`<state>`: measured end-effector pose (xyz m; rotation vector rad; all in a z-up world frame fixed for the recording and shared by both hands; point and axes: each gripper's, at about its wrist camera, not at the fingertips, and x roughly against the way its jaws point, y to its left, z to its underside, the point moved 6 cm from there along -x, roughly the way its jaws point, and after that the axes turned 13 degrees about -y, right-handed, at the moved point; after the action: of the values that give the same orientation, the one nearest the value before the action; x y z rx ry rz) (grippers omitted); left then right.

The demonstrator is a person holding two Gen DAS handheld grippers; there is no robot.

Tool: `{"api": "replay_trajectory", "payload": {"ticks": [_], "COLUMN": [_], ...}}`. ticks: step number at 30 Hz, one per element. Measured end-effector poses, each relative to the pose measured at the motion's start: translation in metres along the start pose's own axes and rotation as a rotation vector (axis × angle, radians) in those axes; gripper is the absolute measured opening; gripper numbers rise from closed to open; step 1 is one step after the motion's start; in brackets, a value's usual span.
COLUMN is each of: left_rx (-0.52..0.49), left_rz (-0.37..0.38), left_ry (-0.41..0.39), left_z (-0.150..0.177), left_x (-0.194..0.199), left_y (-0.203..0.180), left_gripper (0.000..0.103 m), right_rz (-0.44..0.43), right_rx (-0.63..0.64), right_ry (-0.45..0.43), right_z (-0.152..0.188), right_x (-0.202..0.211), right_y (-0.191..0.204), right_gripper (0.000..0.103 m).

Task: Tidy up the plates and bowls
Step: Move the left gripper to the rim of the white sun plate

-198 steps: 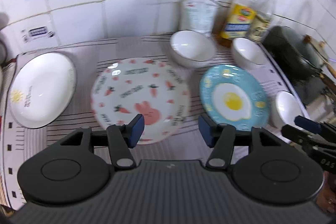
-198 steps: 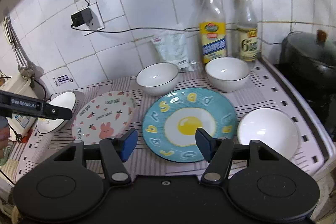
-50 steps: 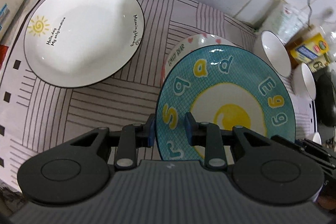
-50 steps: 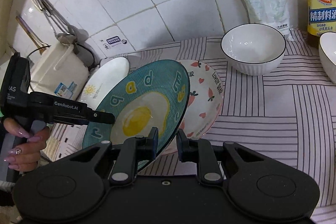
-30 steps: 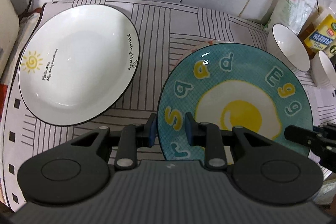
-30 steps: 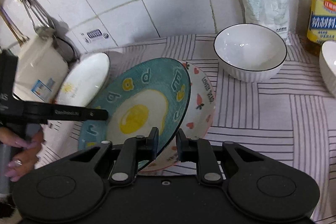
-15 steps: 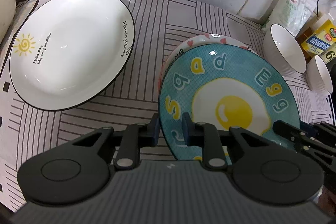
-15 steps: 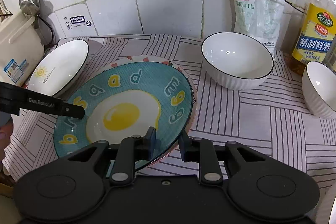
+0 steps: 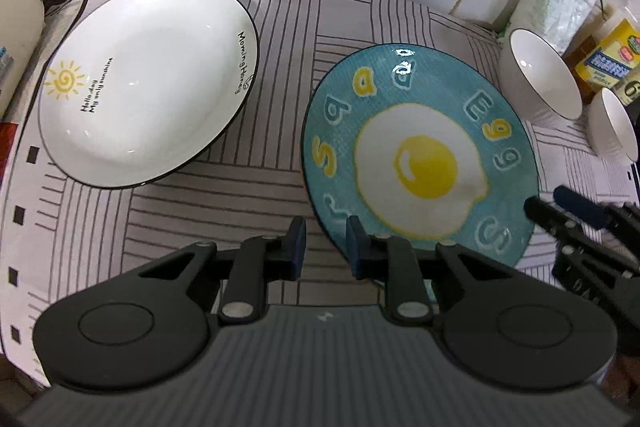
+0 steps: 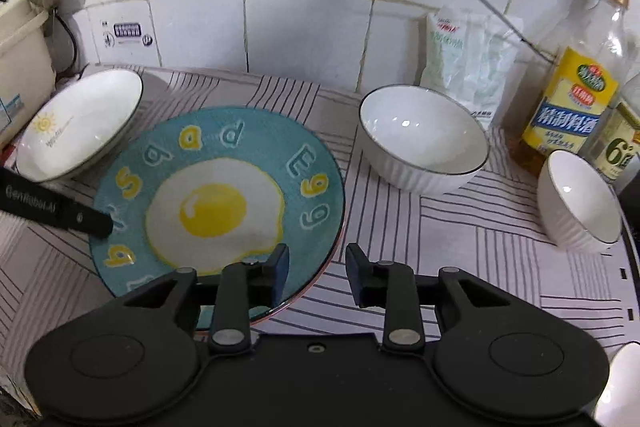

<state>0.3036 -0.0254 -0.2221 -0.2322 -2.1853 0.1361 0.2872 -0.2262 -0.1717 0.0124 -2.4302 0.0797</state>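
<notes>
The blue fried-egg plate (image 9: 416, 155) (image 10: 216, 203) lies flat on the carrot plate, of which only a thin pink edge (image 10: 326, 271) shows. My left gripper (image 9: 326, 243) is shut on the blue plate's near left rim; one of its fingers (image 10: 56, 211) lies over that rim in the right wrist view. My right gripper (image 10: 316, 267) (image 9: 548, 199) straddles the opposite rim; its jaws are opening and the pads stand off the plate. A white sun plate (image 9: 148, 83) (image 10: 80, 123) sits to the left. Two white bowls (image 10: 424, 139) (image 10: 576, 199) stand on the right.
Everything rests on a striped mat (image 10: 460, 227) against a tiled wall. An oil bottle (image 10: 568, 107), a second bottle (image 10: 618, 143) and a white pouch (image 10: 468, 67) stand at the back right. A beige appliance (image 10: 20, 55) is at the far left. A third bowl's edge (image 10: 616, 387) shows bottom right.
The blue plate, tilted and carried by both grippers earlier, has come down flat onto the carrot plate. My right gripper's jaws have spread apart off its rim; the left keeps its hold.
</notes>
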Motion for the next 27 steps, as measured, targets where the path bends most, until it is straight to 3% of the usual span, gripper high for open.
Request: {"api": "replay_trajectory", "payload": {"ticks": [2,4,10,16,24,27], "left_rx": [-0.006,-0.004,0.018,0.021,0.059,0.076], "left_rz": [-0.007,0.003,0.0,-0.035,-0.052,-0.061], "left_ry": [-0.005,-0.015,-0.024,-0.066,-0.167,-0.209], "left_z": [0.0,0.002,0.006,0.002,-0.011,-0.015], "left_x": [0.01,0.018,0.045,0.079,0.131,0.143], "left_y": [0.0,0.001,0.016,0.035,0.07,0.085], "left_gripper": [0.022,0.034,0.041,0.043,0.048,0.051], "right_rz": [-0.002,-0.026,-0.054,-0.1,-0.215,-0.265], "right_rx": [-0.008,-0.002,-0.001,-0.019,-0.047,-0.048], "right_ry": [-0.004,-0.01,-0.023,-0.064,-0.138,-0.159], "right_z": [-0.005,-0.011,-0.023,-0.037,-0.061,-0.066], "right_x": [0.009,0.019,0.042,0.071,0.107,0.112], "right_y": [0.0,0.002,0.014,0.027,0.055,0.07], "right_gripper": [0.038,0.038,0.042,0.051,0.054,0.065]}}
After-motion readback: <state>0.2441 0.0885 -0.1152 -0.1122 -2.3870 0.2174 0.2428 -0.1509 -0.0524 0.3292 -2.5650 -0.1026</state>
